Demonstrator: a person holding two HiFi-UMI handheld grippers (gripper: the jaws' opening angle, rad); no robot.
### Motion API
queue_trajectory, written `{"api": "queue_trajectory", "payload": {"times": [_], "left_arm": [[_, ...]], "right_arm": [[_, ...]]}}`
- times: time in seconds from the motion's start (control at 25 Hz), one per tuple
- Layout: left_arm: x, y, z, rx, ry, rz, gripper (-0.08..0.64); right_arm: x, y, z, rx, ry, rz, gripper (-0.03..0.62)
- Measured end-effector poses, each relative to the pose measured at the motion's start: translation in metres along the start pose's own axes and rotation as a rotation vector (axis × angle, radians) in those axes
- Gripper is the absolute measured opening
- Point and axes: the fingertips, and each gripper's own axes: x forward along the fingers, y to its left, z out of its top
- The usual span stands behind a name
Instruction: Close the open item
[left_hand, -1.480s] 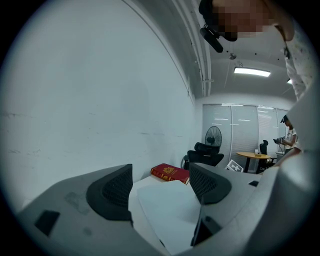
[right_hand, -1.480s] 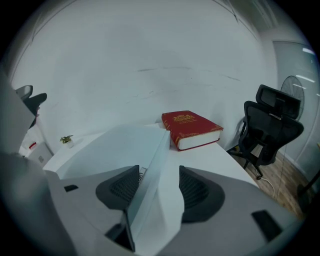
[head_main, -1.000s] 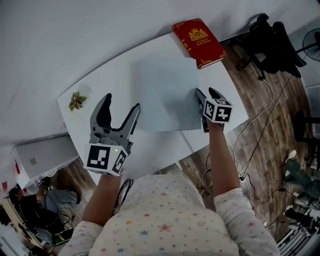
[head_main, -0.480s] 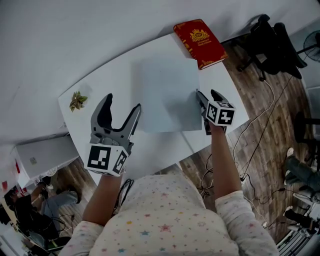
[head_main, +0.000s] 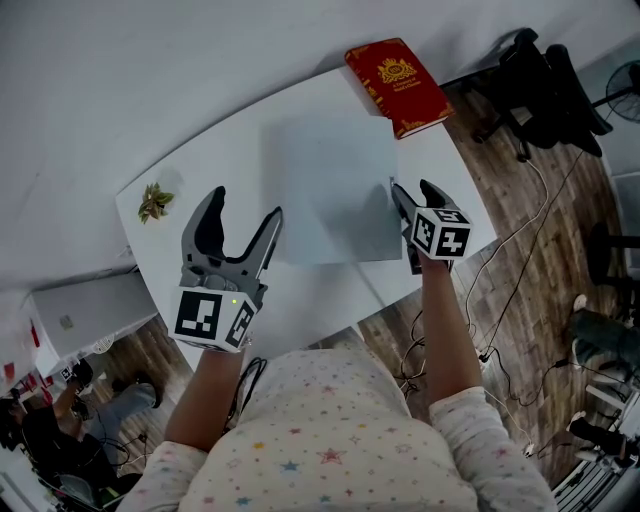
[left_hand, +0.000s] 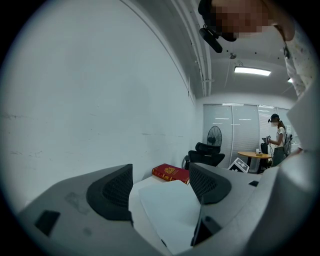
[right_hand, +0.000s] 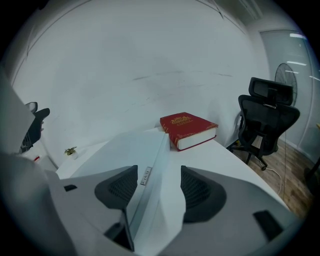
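**Right gripper straddles the folder's edge**

A pale folder (head_main: 330, 190) lies flat in the middle of the white table (head_main: 210, 160), with a red book (head_main: 397, 85) just beyond its far right corner. The right gripper (head_main: 413, 190) sits at the folder's right side, its jaws apart with the labelled edge running between them, not pinched. The left gripper (head_main: 243, 208) hovers by the folder's near left corner, its jaws spread wide and holding nothing.

Table (head_main: 320, 292): smooth matt white. Book (head_main: 397, 84): red hard cover, gilt stamping. Floor (head_main: 520, 250): wood planks. Left gripper (head_main: 243, 207): matt grey plastic, dark ribbed pads (left_hand: 112, 190). Shirt (head_main: 330, 440): soft printed cloth.
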Motion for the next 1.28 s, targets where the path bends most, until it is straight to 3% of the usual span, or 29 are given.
{"api": "queue_trajectory", "payload": {"times": [0.32, 0.76, 0.8, 0.92, 1.0, 1.28], "left_arm": [[-0.004, -0.002, 0.003, -0.006, -0.012, -0.002, 0.332], [-0.016, -0.003, 0.013, -0.007, -0.043, 0.009, 0.327], [-0.018, -0.004, 0.014, -0.007, -0.046, 0.008, 0.314], [-0.025, -0.004, 0.017, -0.009, -0.061, 0.002, 0.166], [-0.028, -0.006, 0.019, -0.005, -0.067, -0.009, 0.104], [-0.035, -0.004, 0.018, 0.008, -0.067, -0.011, 0.035]], "right_arm": [[-0.017, 0.014, 0.01, -0.029, -0.043, 0.022, 0.205], [-0.063, 0.043, 0.042, -0.08, -0.154, 0.049, 0.021], [-0.068, 0.045, 0.045, -0.083, -0.167, 0.05, 0.008], [-0.077, 0.05, 0.052, -0.088, -0.192, 0.054, 0.002], [-0.081, 0.053, 0.054, -0.09, -0.198, 0.058, 0.002], [-0.088, 0.064, 0.056, -0.107, -0.217, 0.063, 0.001]]}}
